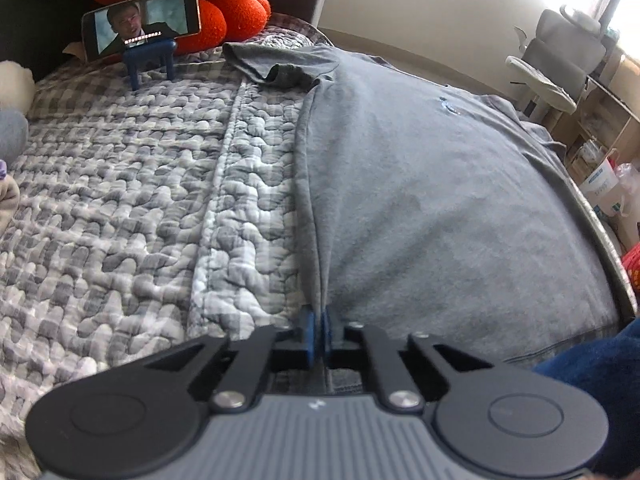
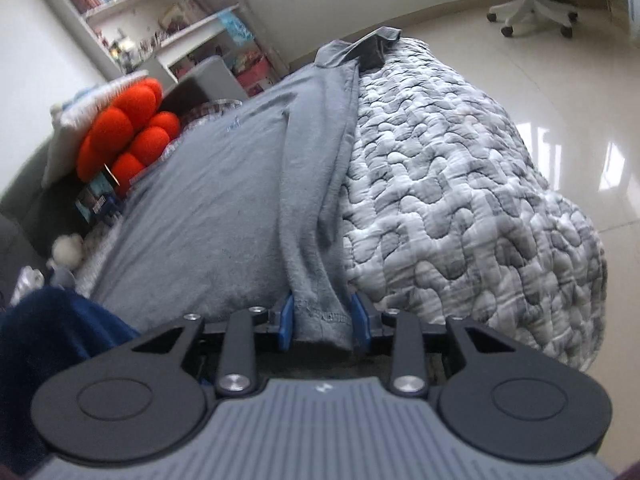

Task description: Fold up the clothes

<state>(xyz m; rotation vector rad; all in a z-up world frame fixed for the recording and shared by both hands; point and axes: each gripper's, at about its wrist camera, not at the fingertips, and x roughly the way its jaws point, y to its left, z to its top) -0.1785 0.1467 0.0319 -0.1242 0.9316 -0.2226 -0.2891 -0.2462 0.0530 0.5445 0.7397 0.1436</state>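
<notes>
Grey cotton shirt (image 1: 440, 200) lies spread front-up along a quilted grey-and-white bedspread (image 1: 120, 200), collar end far from both tools, hem end near.

Left gripper (image 1: 319, 334): blue pads nearly together, pinching a thin ridge of the shirt's side edge near the hem. Right gripper (image 2: 323, 322): pads apart by the width of a bunched strip of hem, which sits between them and seems to touch both; whether it is truly clamped I cannot tell.

Step in hand, as I judge it: both lower corners taken for a fold. Which direction the fold goes is not settled by these views.

To do it well:
- keep both grips level so the hem stays straight
- keep mild tension between the two tools so the body does not sag or crease
- move both together; a lag on one side would skew the fold

Look of the shirt: mid-grey knit, small mark on the chest, short sleeve (image 1: 288, 70) lying out flat on the left. The right side edge is doubled into long lengthwise folds (image 2: 320, 184). Body mostly smooth.
</notes>
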